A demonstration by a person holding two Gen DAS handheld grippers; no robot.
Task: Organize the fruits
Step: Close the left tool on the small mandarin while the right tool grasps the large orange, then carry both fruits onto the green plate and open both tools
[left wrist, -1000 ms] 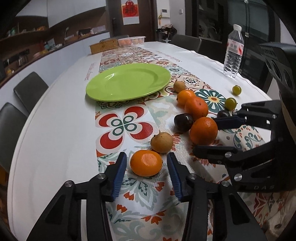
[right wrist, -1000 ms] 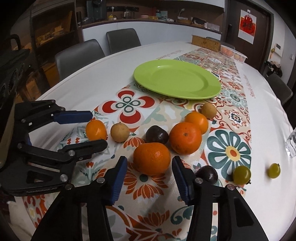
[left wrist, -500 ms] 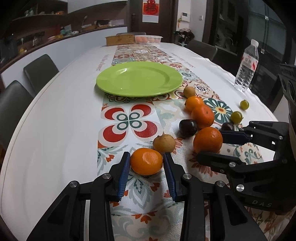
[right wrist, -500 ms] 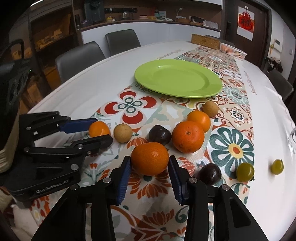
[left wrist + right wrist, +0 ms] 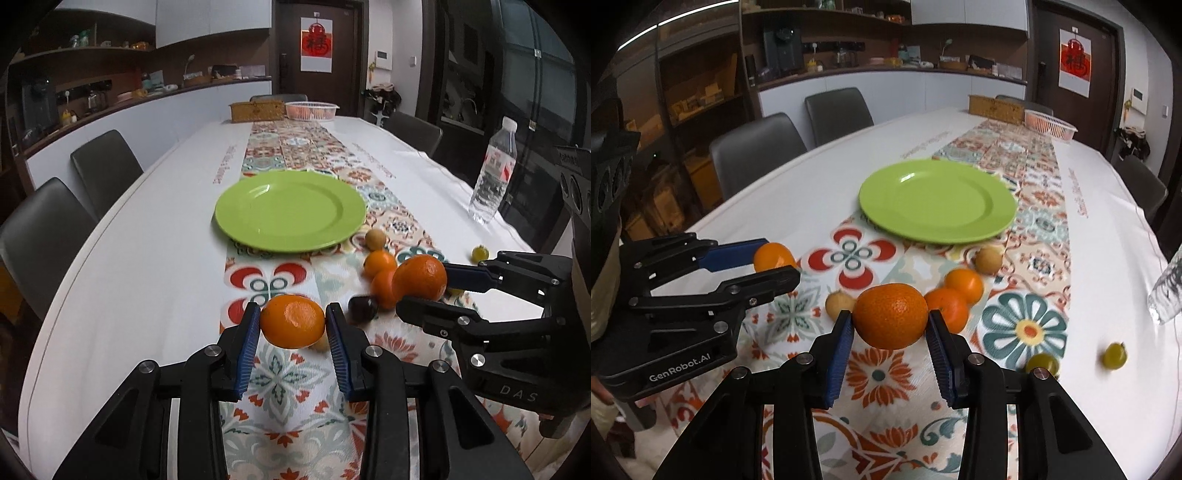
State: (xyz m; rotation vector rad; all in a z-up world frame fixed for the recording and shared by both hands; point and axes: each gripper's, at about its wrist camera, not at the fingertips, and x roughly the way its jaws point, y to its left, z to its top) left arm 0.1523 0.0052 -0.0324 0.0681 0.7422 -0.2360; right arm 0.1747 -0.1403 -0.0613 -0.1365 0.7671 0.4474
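In the left wrist view, our left gripper (image 5: 291, 325) is clamped on a mandarin (image 5: 292, 320) held above the runner, and we carry it level toward the plate (image 5: 290, 210), clear of the right gripper (image 5: 424, 291) beside it. In the right wrist view, our right gripper is clamped on an orange (image 5: 892, 316) lifted off the table, so we set it down low on the plate, apart from the mandarin, before letting go.

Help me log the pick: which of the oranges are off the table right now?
Two: the orange clamped between the left gripper fingers, and the larger orange in the right gripper. The other two oranges lie on the patterned runner.
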